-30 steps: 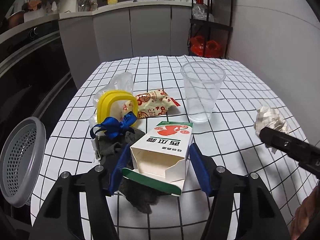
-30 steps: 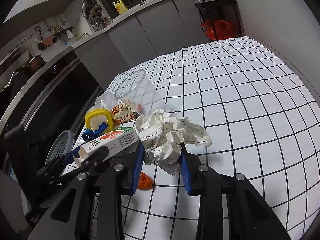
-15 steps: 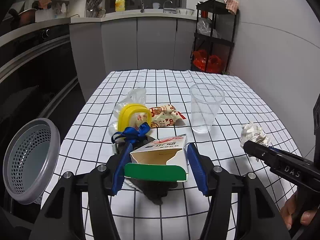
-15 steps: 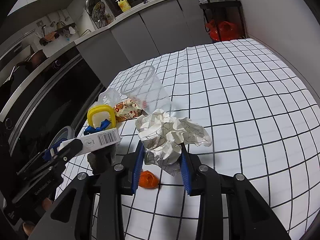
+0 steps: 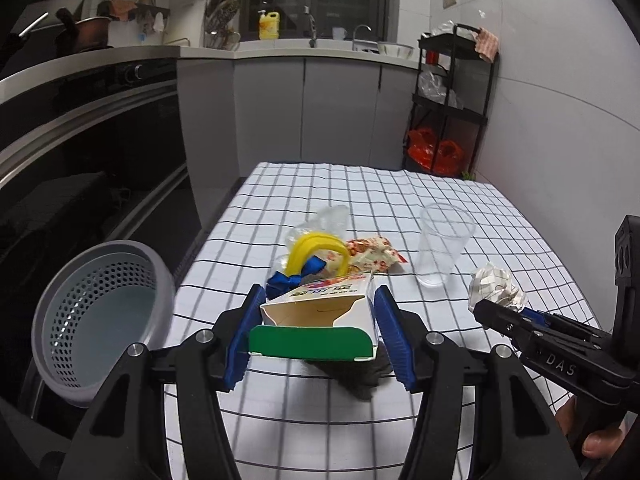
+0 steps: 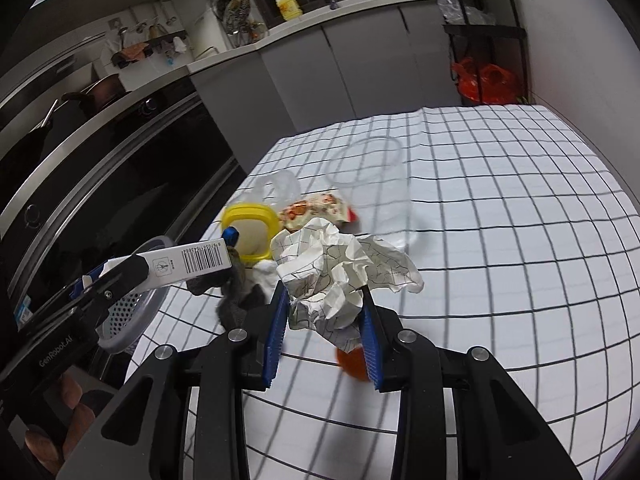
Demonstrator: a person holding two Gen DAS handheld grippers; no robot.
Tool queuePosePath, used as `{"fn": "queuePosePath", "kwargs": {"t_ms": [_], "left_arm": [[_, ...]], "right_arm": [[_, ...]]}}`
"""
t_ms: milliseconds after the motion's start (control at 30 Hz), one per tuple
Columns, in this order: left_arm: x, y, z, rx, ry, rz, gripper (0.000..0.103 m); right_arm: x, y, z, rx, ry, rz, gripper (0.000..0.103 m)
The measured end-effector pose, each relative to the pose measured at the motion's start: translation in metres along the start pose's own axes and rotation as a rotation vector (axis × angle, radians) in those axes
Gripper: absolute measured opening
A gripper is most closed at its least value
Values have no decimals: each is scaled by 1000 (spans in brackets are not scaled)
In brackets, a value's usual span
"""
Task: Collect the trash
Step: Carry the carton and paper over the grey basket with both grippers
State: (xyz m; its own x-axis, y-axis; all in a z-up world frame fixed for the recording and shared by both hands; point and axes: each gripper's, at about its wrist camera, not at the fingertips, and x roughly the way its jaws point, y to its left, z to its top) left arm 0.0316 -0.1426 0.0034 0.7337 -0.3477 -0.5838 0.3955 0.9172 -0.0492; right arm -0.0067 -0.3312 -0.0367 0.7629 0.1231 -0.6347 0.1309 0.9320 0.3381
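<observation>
The open box (image 5: 320,320) is squeezed in the left gripper (image 5: 318,338), near the grey basket (image 5: 100,320). The right gripper (image 6: 324,334) pinches crumpled paper (image 6: 336,276).

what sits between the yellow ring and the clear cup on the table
A printed snack wrapper lies between the yellow ring and the clear cup, seen in the left wrist view.

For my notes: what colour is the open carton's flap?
Green flap; clearest in the left wrist view.

yellow soap bottle (image 5: 268,25) on counter; black shelf rack (image 5: 450,101) beside wall.
</observation>
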Motion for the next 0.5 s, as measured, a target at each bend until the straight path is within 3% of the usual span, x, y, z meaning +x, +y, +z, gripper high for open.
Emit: {"fn": "queuePosePath", "kwargs": {"t_ms": [500], "left_arm": [[-43,123,4,-96,-66,142,55]], "right_arm": [[25,119,3,-134,28,117,33]]}}
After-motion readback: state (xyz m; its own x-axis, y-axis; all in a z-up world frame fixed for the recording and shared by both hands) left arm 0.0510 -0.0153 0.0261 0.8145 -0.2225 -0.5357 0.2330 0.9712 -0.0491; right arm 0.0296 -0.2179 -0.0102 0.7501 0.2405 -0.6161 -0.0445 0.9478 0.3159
